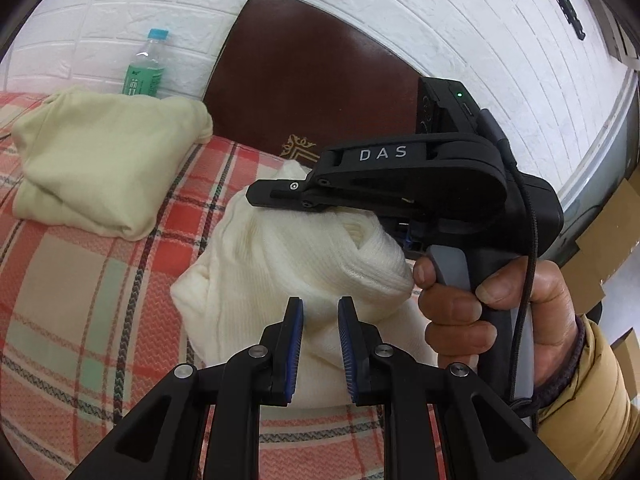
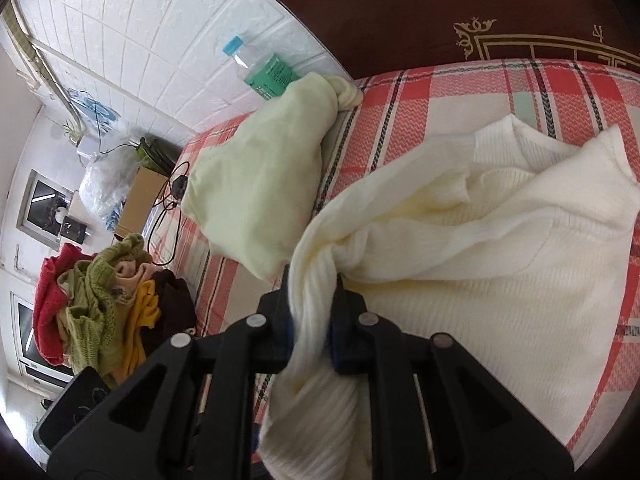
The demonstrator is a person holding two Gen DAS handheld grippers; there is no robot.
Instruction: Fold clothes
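A cream knit sweater (image 1: 280, 256) lies bunched on the plaid bed sheet (image 1: 80, 320). My left gripper (image 1: 320, 344) points down at it, and cream knit fills the narrow gap between its blue pads. In the left wrist view my right gripper (image 1: 272, 196) is seen side-on, held by a hand (image 1: 480, 304), with its tips resting on top of the bundle. In the right wrist view the right gripper (image 2: 312, 320) is shut on a twisted rope of the sweater (image 2: 500, 280), whose body spreads flat to the right.
A folded pale yellow garment (image 1: 100, 160) (image 2: 260, 184) lies further up the bed beside a water bottle (image 1: 146, 68) at the white brick wall. A dark brown headboard (image 1: 312, 80) stands behind. A pile of coloured clothes (image 2: 100, 304), a cardboard box (image 2: 140, 200) and a cable (image 2: 172, 200) sit at the bed's left side.
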